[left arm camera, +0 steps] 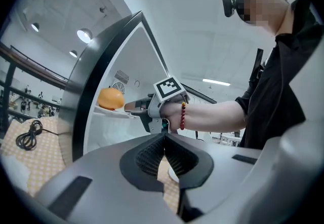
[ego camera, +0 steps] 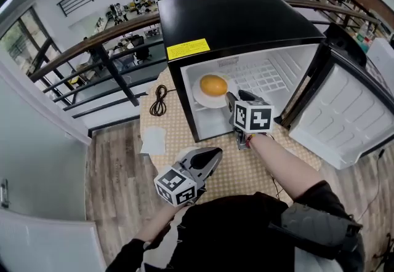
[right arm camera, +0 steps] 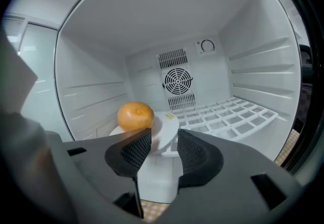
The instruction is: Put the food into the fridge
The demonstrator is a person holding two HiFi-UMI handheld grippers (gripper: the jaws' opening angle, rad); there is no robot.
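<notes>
An orange point(ego camera: 213, 85) point(right arm camera: 135, 116) point(left arm camera: 111, 99) lies on a white plate point(ego camera: 202, 100) point(right arm camera: 164, 127) on the wire shelf point(right arm camera: 228, 115) inside the open black mini fridge point(ego camera: 240, 18). My right gripper point(ego camera: 233, 100) point(right arm camera: 164, 149) is at the fridge mouth, open, its jaws apart just in front of the plate's rim with nothing pressed between them. My left gripper point(ego camera: 208, 158) point(left arm camera: 164, 153) hovers low over the table in front of the fridge, shut and empty.
The fridge door point(ego camera: 351, 117) stands swung open to the right. A black coiled cable point(ego camera: 160, 100) and a white sheet point(ego camera: 153, 140) lie on the checked table point(ego camera: 246, 166) left of the fridge. A railing point(ego camera: 92, 49) runs behind.
</notes>
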